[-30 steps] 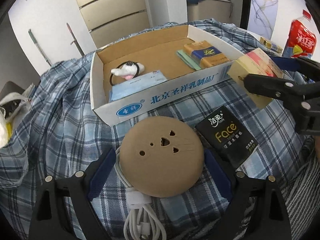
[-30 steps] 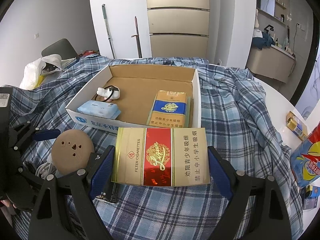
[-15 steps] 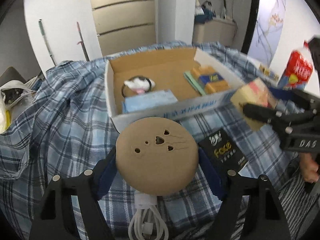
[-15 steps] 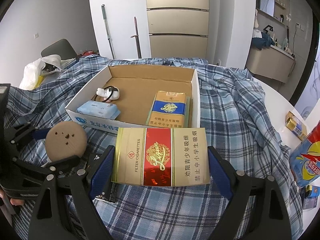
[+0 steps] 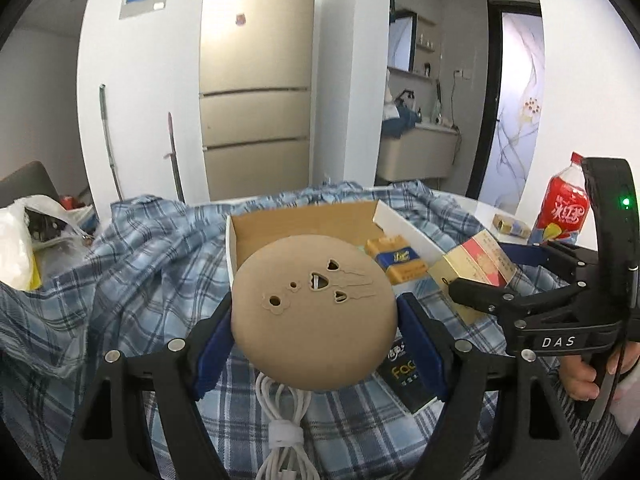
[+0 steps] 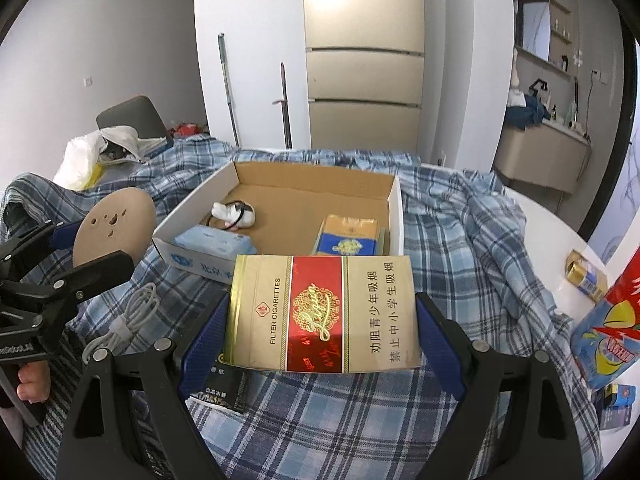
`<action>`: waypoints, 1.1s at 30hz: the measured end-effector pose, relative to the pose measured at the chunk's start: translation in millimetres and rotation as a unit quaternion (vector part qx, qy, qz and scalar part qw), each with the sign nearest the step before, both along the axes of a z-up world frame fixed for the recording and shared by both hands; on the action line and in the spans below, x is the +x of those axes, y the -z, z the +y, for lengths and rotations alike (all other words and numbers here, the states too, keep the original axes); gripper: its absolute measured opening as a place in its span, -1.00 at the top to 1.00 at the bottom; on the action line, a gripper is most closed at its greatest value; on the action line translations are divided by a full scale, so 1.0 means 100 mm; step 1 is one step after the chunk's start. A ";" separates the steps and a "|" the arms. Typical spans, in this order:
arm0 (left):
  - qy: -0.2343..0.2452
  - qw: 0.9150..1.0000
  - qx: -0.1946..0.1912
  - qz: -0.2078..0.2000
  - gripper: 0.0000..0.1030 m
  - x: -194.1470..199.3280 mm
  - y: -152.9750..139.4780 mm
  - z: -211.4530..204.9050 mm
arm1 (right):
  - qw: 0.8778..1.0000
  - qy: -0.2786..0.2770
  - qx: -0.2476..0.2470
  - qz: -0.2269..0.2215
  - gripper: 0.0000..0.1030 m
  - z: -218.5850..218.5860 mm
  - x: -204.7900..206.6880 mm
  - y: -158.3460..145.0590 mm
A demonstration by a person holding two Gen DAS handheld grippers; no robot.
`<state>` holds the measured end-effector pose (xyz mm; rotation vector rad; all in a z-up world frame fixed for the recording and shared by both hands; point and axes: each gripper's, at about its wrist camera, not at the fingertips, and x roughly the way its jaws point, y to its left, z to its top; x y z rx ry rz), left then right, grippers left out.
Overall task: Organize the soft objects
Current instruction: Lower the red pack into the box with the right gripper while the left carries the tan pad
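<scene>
Left tool (image 5: 314,336) grips the tan disc (image 5: 314,312); both blue pads press its rim at 9 and 3 o'clock. I note that its jaws have just been closing, with the disc between them. The disc is lifted clear of the plaid cloth (image 5: 132,280) and tilted, its pierced face toward the camera. In my left view the disc covers the near part of the box (image 5: 304,220). A coiled white cable (image 5: 282,420) lies on the cloth at 6 o'clock from the disc. A black packet (image 5: 404,376) lies at 4 o'clock from it, partly behind the right finger.

Right tool (image 6: 322,316) is clenched on the red-and-gold carton (image 6: 320,314); the pads bear on its short ends at 9 and 3 o'clock. I see the carton held flat, printed face up, just short of the box's near wall. In my left view the same tool holds the carton at 3 o'clock from the disc.

Box contents, right view: a blue tissue pack (image 6: 216,242) against the near wall at 9 o'clock, a white item with a black band (image 6: 234,214) just behind it, and a blue-and-orange carton (image 6: 348,236) along the wall at 3 o'clock.

The cloth covers the worktop (image 6: 552,240), which shows bare white at 3 o'clock. A small gold pack (image 6: 586,280) and a red-and-blue bag (image 6: 608,328) sit there. A hand (image 5: 580,376) holds the right tool's grip.
</scene>
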<state>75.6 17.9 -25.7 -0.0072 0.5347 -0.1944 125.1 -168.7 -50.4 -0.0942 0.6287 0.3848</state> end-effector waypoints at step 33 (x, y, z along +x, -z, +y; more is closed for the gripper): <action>-0.109 0.993 -0.042 -0.034 -0.55 0.62 -0.33 0.34 | 0.995 0.008 0.029 0.095 -0.70 0.65 1.11 0.01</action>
